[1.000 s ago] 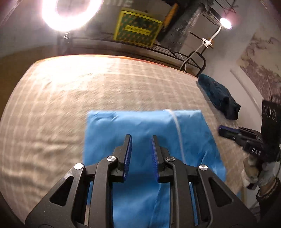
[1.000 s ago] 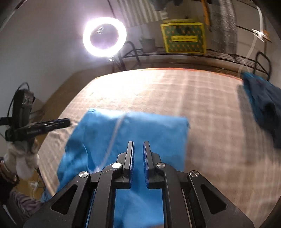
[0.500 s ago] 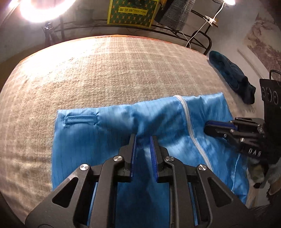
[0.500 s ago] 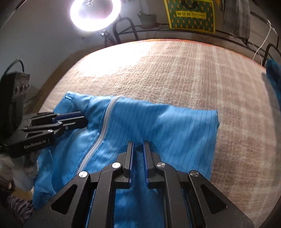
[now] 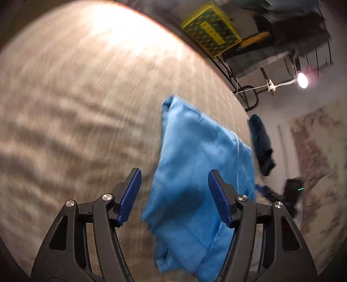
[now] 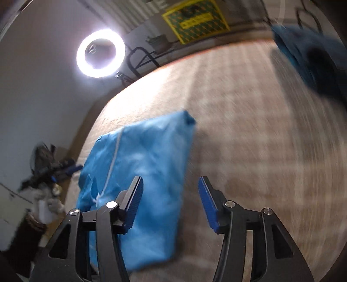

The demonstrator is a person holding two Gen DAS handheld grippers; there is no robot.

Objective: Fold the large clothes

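A bright blue garment (image 5: 199, 173) with a white zipper lies folded on the beige checked bed cover (image 5: 86, 97). My left gripper (image 5: 174, 197) hangs over its left part with jaws opening, the pads apart and pressing on nothing. In the right wrist view the blue garment (image 6: 147, 164) lies left of centre. My right gripper (image 6: 170, 205) is over its right edge, jaws opening, the cloth below the left finger (image 6: 134, 204) and not pinched. Each gripper shows small and blurred in the other's view: the right gripper (image 5: 263, 191), the left gripper (image 6: 71, 168).
A dark teal garment (image 5: 261, 143) lies bunched at the bed's far right, also the dark teal garment (image 6: 312, 56). A ring light (image 6: 100, 53), a metal rack and a yellow-green box (image 6: 195, 20) stand behind the bed. A gloved hand (image 6: 46, 204) is at the left.
Both grippers were shut on the blue cloth and have let it go, their jaws now wide. Both have swung and rolled, so the garment sits off to one side in each view.
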